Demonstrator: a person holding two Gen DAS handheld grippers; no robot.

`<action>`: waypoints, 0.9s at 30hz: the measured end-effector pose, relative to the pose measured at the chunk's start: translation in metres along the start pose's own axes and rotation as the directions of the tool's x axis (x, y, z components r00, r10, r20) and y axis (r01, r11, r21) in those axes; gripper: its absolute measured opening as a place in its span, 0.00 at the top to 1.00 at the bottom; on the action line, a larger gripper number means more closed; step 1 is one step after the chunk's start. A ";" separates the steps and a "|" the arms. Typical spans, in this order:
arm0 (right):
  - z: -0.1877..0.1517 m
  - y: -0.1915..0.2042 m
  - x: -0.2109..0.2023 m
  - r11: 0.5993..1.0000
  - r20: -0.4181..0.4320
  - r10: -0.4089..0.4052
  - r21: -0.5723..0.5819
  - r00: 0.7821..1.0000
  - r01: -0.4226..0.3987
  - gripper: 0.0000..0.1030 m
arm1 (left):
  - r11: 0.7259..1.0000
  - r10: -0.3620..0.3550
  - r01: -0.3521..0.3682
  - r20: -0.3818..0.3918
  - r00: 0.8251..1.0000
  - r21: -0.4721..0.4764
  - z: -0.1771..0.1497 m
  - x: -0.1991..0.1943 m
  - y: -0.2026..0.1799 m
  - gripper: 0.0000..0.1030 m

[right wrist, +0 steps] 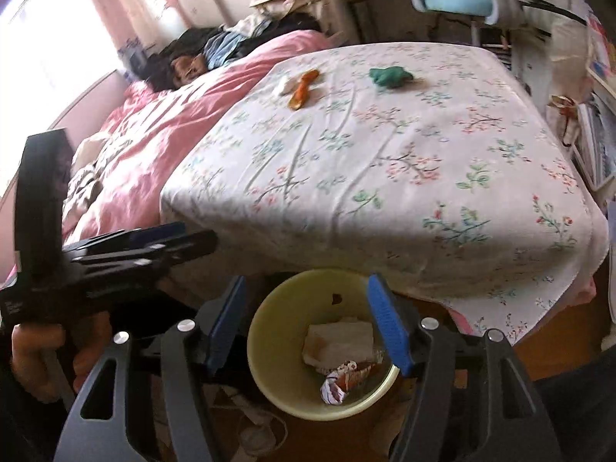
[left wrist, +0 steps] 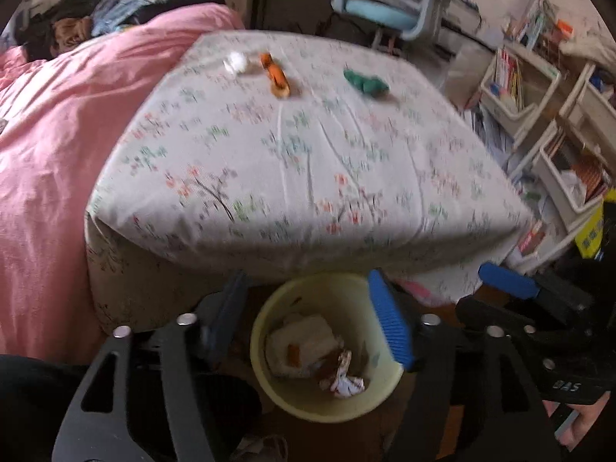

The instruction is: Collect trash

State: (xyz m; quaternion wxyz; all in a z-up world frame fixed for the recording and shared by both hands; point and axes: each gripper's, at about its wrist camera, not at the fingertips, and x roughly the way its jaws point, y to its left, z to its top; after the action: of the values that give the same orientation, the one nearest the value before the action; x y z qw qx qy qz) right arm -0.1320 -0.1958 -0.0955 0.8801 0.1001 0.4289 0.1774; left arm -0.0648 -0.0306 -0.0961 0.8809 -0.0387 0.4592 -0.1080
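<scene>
1. Right now both grippers hang over the yellow bin [left wrist: 327, 346] on the floor at the bed's near edge; the left gripper [left wrist: 308, 321] and right gripper [right wrist: 308, 321] both show their fingers wide, nothing between them
2. Crumpled wrappers [right wrist: 342, 383] and paper already lie inside the bin
3. Three scraps remain far up the floral sheet [left wrist: 308, 161]: a white paper ball [left wrist: 235, 62], an orange wrapper [left wrist: 276, 76] just right of it, a green wad [left wrist: 365, 82] further right
4. Risk: reaching that far with both grippers side by side, one could knock the other or the bin, likely tipping it
5. Risk: the white ball and orange wrapper lie close, so fingers may pinch sheet or nudge one away
</scene>
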 end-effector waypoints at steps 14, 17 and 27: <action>-0.001 0.004 0.002 0.999 0.004 -0.035 -0.007 0.999 0.035 0.35 | 0.977 0.142 -0.109 0.177 0.974 -0.183 0.014 -0.030 0.035 0.17; -0.001 0.006 0.003 0.999 0.009 -0.043 -0.017 0.999 0.044 0.35 | 0.974 0.151 -0.114 0.190 0.970 -0.196 0.015 -0.033 0.037 0.15; -0.003 0.013 0.011 0.997 -0.006 -0.060 -0.049 0.998 0.060 0.35 | 0.977 0.166 -0.132 0.209 0.964 -0.168 0.015 -0.035 0.032 0.14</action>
State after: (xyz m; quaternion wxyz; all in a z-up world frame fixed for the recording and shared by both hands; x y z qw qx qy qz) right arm -0.1310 -0.1793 -0.1005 0.8856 0.0653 0.4304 0.1617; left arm -0.0668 0.0079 -0.0646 0.9266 -0.0832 0.3666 -0.0009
